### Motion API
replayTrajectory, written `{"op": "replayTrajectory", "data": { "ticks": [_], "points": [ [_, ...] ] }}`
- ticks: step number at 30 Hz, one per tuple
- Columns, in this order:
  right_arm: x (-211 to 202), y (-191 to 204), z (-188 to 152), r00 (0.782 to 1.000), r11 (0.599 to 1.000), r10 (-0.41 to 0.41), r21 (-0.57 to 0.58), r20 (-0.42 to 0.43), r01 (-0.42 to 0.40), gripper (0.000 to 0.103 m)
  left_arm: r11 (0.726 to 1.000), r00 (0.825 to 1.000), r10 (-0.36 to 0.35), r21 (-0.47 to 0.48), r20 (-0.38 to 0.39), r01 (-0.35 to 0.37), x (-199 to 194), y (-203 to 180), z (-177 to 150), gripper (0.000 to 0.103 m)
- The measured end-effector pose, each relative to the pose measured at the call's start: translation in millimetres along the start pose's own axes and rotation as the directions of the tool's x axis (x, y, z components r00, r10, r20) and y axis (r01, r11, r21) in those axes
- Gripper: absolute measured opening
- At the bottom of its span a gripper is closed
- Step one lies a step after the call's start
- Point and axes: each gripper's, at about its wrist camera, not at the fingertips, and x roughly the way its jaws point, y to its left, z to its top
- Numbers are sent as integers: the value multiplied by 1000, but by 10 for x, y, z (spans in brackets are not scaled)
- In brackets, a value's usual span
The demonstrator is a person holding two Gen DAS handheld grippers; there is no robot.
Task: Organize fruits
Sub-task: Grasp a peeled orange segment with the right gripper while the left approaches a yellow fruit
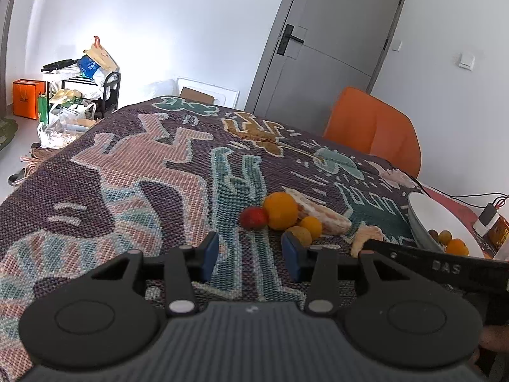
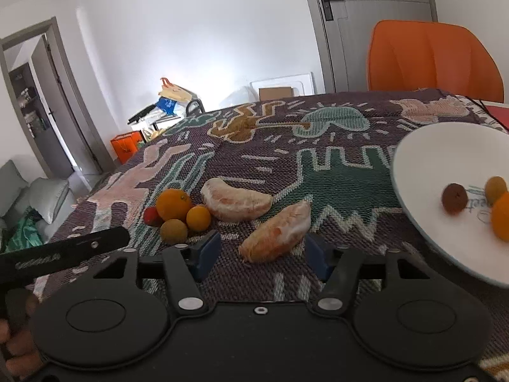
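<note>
A white bowl point(image 2: 413, 146) sits on the table point(image 2: 334, 178), which is covered by a patterned woven cloth, and it holds three pieces of fruit: a small dark brown one point(image 2: 454, 198), a dull yellow-green one point(image 2: 495, 187) and an orange one point(image 2: 501, 219) at the picture's right edge. The rest of the fruit lies loose on the cloth, left of the bowl. A large orange point(image 2: 174, 204) is bunched with a small red fruit point(image 2: 150, 216), a small orange fruit point(image 2: 198, 218) and a yellowish round fruit point(image 2: 173, 231), all touching or just beside one another. Two peeled citrus segments lie nearby, one point(image 2: 235, 203) just right of the cluster and one point(image 2: 276, 232) nearer the camera. The right gripper point(image 2: 263, 254) has its jaws apart, standing either side of the near end of the nearer segment without pressing on it. The left gripper point(image 1: 249, 256) hovers low over the cloth, jaws apart with nothing between them, its right finger just in front of the yellowish fruit.
</note>
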Motion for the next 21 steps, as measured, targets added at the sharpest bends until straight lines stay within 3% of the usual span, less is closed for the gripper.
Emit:
{"op": "replayTrajectory", "data": {
  "ticks": [16, 21],
  "points": [
    [333, 121, 40, 996, 990, -89, -106, -8, 88, 55, 1000, 1000, -4, -11, -7, 4, 29, 11, 5, 43],
    [279, 96, 19, 994, 987, -112, -115, -4, 111, 50, 1000, 1000, -5, -3, -6, 5, 48, -25, 8, 43]
  ]
}}
